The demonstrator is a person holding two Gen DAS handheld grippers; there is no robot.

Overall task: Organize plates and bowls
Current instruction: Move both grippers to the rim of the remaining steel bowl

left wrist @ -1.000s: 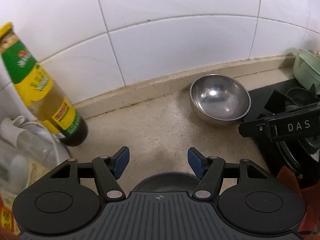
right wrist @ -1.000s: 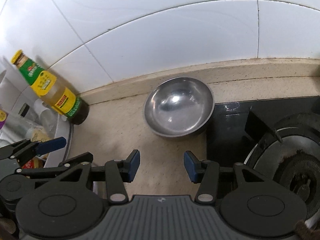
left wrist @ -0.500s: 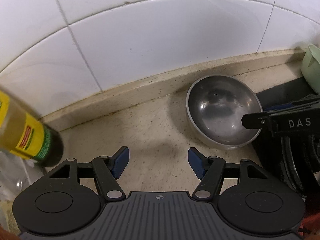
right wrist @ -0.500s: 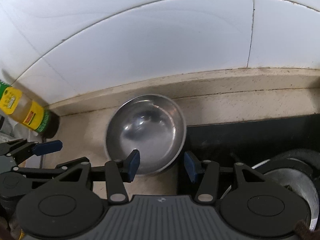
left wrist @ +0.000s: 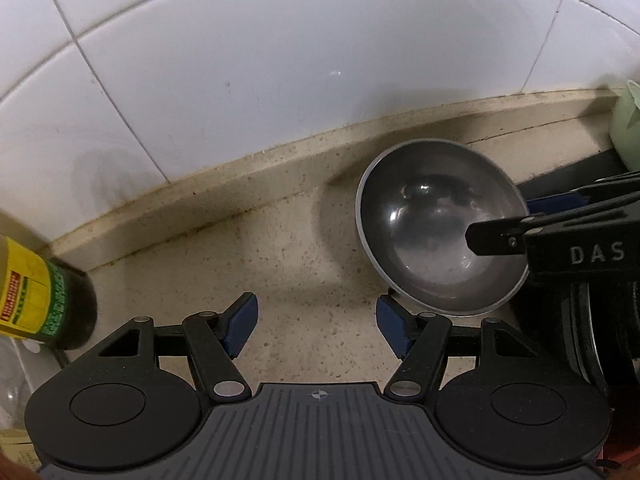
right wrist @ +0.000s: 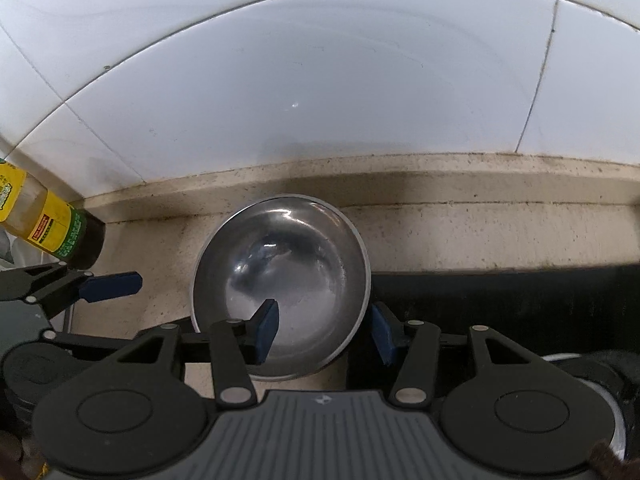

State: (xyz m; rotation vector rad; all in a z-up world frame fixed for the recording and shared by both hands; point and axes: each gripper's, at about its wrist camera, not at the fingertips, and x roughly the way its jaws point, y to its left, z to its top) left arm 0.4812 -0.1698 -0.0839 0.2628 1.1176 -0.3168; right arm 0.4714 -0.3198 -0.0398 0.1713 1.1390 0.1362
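**Right gripper straddled the bowl's rim, ready to pinch**

I had the right gripper (right wrist: pixel 324 332) astride the near rim of the steel bowl (right wrist: pixel 296 280), one blue pad inside, the other outside toward the black stove (right wrist: pixel 500 300), jaws part-open with a gap on both sides, nothing pinched. To do it well I judged I should sink a little deeper so the pads met the wall below the lip, then close squarely; thin polished steel would likely slip under a shallow bite. My left gripper (left wrist: pixel 318 330) hung open and empty over the speckled counter (left wrist: pixel 280 248), the bowl just right of it. The bowl sat upright and empty beside the stove, close to the tiled wall (right wrist: pixel 320 100), with the oil bottle (right wrist: pixel 60 232) well apart to the left
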